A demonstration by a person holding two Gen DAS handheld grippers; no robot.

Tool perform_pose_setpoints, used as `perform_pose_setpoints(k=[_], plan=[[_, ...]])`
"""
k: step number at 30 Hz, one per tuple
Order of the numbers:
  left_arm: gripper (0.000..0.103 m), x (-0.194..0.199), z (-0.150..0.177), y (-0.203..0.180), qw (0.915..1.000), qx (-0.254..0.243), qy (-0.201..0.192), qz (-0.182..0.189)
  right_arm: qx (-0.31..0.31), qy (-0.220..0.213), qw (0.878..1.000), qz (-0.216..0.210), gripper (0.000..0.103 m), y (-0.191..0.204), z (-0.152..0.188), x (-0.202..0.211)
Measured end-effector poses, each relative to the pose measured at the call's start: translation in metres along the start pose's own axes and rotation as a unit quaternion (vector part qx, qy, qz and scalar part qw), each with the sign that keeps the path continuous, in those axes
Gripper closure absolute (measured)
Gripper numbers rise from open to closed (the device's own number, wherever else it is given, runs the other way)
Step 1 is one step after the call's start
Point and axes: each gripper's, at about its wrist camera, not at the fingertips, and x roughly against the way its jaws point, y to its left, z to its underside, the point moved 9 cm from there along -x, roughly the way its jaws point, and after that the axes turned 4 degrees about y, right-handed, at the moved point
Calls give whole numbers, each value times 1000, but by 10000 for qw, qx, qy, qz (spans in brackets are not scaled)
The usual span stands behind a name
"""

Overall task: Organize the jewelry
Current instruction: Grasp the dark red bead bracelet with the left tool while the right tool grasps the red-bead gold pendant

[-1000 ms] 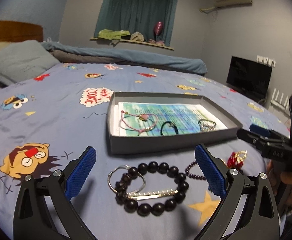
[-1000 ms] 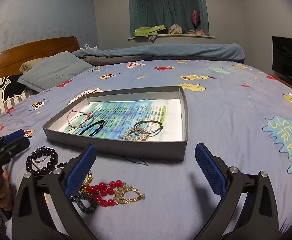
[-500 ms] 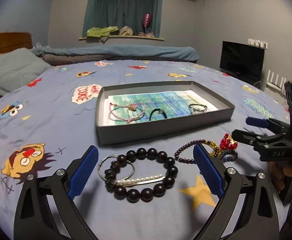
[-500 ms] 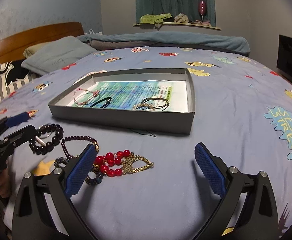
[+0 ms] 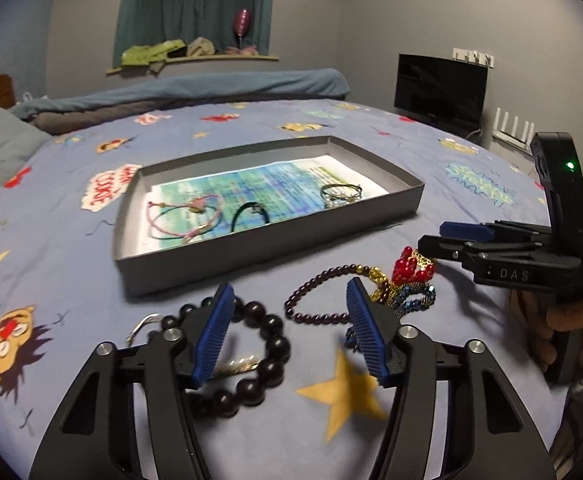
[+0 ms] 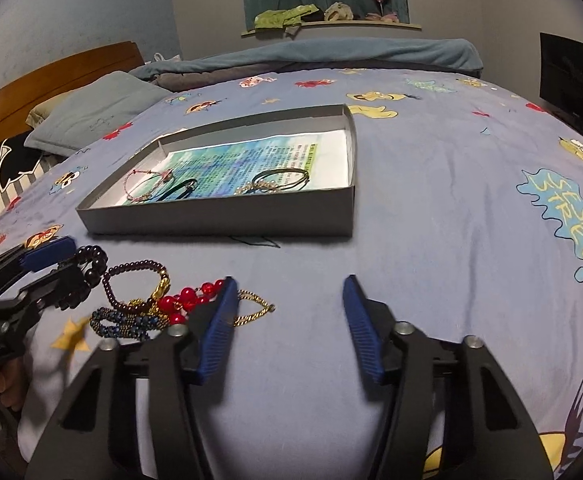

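A grey shallow box [image 5: 275, 236] [image 6: 227, 216] lies on the bed with a pink cord bracelet [image 5: 187, 216], a black band [image 5: 251, 213] and thin bangles [image 5: 341, 192] inside. Loose jewelry lies in front of it: a large black bead bracelet [image 5: 265, 356], a small dark bead bracelet [image 5: 319, 300] [image 6: 131, 286], and a red, gold and blue beaded pile [image 5: 409, 280] [image 6: 179, 306]. My left gripper [image 5: 289, 330] is open and empty, just above the black and dark bead bracelets. My right gripper [image 6: 289, 328] is open and empty, its left finger beside the red beads.
The bed has a blue cartoon-print sheet [image 6: 431, 208]. Pillows [image 6: 95, 112] and a wooden headboard [image 6: 47, 76] are at the far left, a rolled blanket [image 6: 311, 54] at the back, and a black screen [image 5: 439, 94] at the right.
Both grippers have narrowed from wide open to partly open. The left gripper has moved forward and right over the bead bracelets; the right has moved closer to the red beads.
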Motion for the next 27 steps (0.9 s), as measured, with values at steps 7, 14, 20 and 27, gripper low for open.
perform_pose_setpoints(k=[7, 14, 20, 27], plan=[[50, -20, -6, -8, 9996, -135, 217, 117, 113, 31, 9998, -143, 79, 8, 3, 1], [59, -45, -1, -9, 9975, -105, 651, 259, 83, 11, 9997, -222, 79, 9, 4, 5], [97, -49, 7, -11, 9960, -118, 815, 334, 209, -92, 9994, -261, 79, 14, 2, 9], [97, -27, -1, -8, 9988, 7, 319, 381, 300, -97, 9990, -326, 77, 19, 3, 10]])
